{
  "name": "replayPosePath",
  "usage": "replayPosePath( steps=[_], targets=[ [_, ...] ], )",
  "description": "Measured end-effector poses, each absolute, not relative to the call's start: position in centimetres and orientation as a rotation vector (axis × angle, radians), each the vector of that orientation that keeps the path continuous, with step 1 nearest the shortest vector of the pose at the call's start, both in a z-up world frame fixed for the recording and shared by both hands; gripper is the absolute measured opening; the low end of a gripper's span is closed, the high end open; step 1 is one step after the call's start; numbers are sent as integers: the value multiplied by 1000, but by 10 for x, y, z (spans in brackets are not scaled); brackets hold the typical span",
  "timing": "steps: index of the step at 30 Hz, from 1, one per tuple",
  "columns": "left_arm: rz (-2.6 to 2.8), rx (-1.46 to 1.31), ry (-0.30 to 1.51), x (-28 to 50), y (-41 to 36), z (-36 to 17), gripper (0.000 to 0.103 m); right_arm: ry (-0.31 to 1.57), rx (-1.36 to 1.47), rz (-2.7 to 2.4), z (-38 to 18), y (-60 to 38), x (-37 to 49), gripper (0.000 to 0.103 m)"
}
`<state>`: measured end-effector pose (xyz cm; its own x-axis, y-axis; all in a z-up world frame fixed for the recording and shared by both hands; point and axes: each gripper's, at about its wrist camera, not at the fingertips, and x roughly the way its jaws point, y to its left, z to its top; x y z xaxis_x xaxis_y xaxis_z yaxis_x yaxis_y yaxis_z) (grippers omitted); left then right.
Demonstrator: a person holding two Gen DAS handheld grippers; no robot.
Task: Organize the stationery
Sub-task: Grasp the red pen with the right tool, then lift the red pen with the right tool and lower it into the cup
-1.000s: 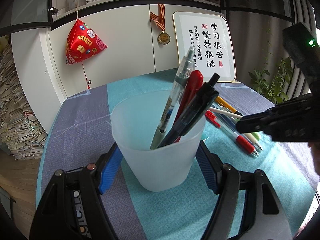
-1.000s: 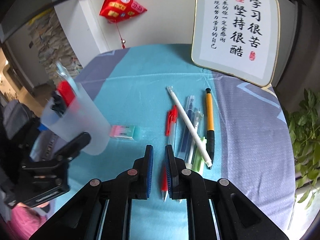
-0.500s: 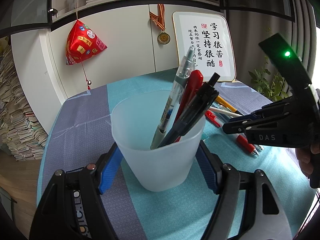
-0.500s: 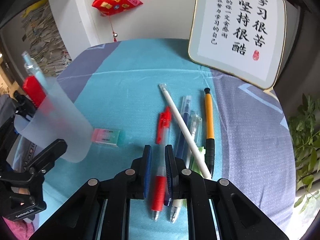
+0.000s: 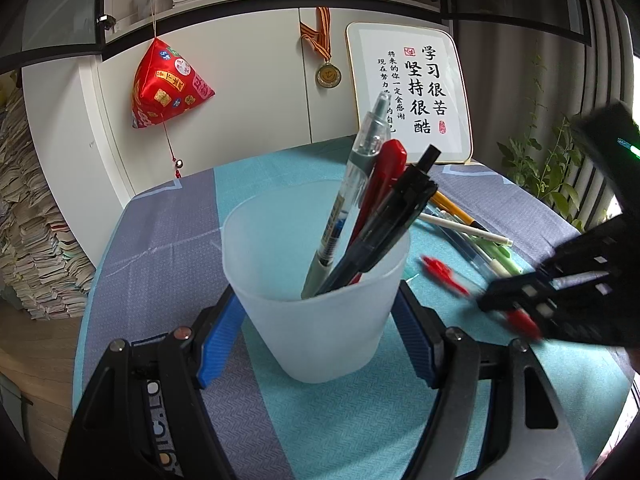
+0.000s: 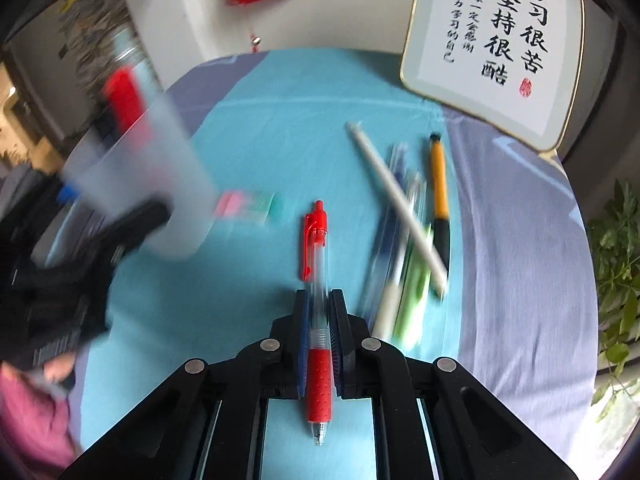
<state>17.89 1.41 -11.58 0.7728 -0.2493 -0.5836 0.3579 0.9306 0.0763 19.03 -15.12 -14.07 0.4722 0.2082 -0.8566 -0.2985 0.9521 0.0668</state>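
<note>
Right wrist: red pen (image 6: pixel 318 308) between tool (image 6: pixel 319 300) pads.

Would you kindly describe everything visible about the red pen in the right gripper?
The red pen is a retractable gel type: clear plastic barrel, red clip and push button at the far end, dimpled red rubber grip and clear tip nearest the camera. The right gripper is shut on its barrel just above the grip, and it lies along the gripper's length. Whether it touches the cloth cannot be told.

Bright daylight from right; fisheye bending, dark corners; motion blur in right wrist view.
</note>
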Motion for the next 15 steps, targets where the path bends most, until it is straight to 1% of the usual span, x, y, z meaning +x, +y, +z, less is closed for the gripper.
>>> replayPosePath(
  steps=[5, 8, 9, 11, 13, 15],
  targets=[
    [-331, 188, 604, 179, 14, -116, 71, 1058, -126, 342, -141, -153, 155, 10],
    [-331, 188, 604, 179, 14, -116, 71, 1070, -118, 345, -142, -155, 150, 10],
    [-331, 188, 604, 179, 14, -116, 71, 1071, -117, 340, -142, -155, 151, 12],
    [-331, 188, 604, 179, 14, -116, 71, 1070, -118, 320, -141, -153, 157, 18],
    [-331, 189, 604, 179, 14, -116, 71, 1067, -122, 320, -139, -150, 165, 37],
    [-331, 189, 604, 179, 14, -116, 72, 1048, -126, 320, -136, -145, 169, 39]
  ],
)
